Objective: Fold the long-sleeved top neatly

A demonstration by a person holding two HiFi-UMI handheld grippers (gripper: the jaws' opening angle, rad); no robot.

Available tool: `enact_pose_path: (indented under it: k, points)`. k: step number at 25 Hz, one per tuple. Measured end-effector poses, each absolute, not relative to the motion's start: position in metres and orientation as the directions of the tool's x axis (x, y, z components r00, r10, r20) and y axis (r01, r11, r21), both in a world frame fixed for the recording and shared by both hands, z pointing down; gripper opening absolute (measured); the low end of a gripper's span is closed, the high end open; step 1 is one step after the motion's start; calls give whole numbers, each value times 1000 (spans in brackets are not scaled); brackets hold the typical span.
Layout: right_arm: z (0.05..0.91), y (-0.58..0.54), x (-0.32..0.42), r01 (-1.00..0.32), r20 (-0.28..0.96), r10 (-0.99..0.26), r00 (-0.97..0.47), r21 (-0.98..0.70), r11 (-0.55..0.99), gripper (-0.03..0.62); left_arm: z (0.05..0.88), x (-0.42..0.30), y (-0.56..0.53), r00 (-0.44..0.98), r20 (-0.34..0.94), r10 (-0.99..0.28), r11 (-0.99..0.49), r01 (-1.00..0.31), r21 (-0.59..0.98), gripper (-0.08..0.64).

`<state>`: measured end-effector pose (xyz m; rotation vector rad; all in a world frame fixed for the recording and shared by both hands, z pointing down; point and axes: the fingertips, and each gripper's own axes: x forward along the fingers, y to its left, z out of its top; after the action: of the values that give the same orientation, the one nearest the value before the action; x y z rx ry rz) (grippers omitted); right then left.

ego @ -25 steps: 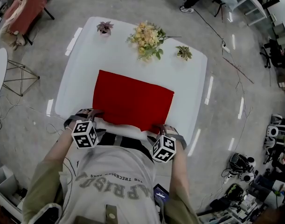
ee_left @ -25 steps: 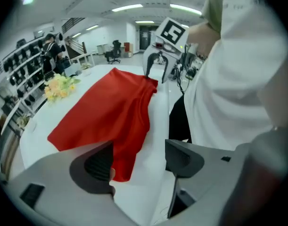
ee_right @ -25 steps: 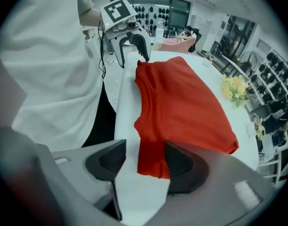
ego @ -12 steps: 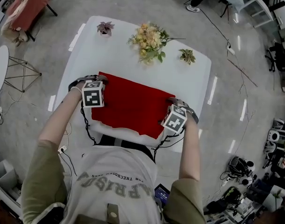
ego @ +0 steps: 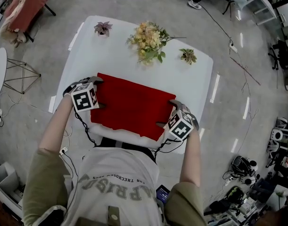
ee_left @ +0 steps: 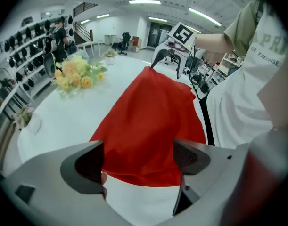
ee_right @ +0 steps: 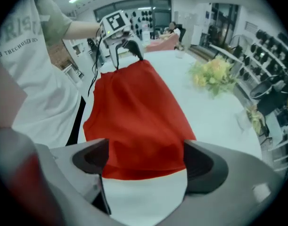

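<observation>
both tongs open at the ends of the red top: a half-caught layer is the main risk

the long-sleeved top (ego: 132, 106) lies as a flat red rectangle in the middle of the white table (ego: 111, 51). its lower edge is close to the table's near rim, toward the bottom of the head view. the left gripper (ego: 97, 93) stands at its left short end and the right gripper (ego: 166, 113) at its right short end. both sets of jaws have just been opening and now stand wide apart. in each gripper view the red hem lies on the table between the pads with neither pad pressing it, so nothing is held.

judging by the shape, some folds are already made, and another fold or a tidy-up looks likely next. several things could spoil it:

- if the jaws close too shallow they may pinch only the upper layer, and lifting would then peel the stack open.
- if one end is raised sooner or carried further than the other, the rectangle would skew and its edges would no longer line up.
- the lower edge sits near the rim, so a drag toward the person could slide cloth off the table.
- a wide swing toward the top of the frame could brush the bouquet (ego: 147, 41), though it stands well apart from the cloth now.
</observation>
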<state>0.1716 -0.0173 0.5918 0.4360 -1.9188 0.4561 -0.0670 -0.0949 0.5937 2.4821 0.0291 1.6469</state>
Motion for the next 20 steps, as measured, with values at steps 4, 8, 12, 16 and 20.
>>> enact_pose_path:
  k: [4, 8, 12, 16, 20]
  points:
    - [565, 4, 137, -611, 853, -285, -437, -49, 790, 486, 570, -64, -49, 471, 882, 21, -993, -92, 72, 434]
    - [600, 40, 129, -708, 892, -303, -335, -27, 705, 486, 602, -67, 0, 446, 894, 41, -991, -94, 92, 434]
    - [619, 56, 135, -808, 885, -371, -282, -11, 589, 486, 621, -80, 5, 470, 882, -5, -988, -138, 68, 434]
    - [624, 59, 137, -849, 872, -413, -261, -3, 529, 486, 623, -78, 2, 516, 856, -25, -987, -146, 60, 433]
    - [616, 55, 147, -877, 864, -448, -231, 15, 481, 486, 613, -74, 0, 569, 822, -23, -979, -178, 97, 433]
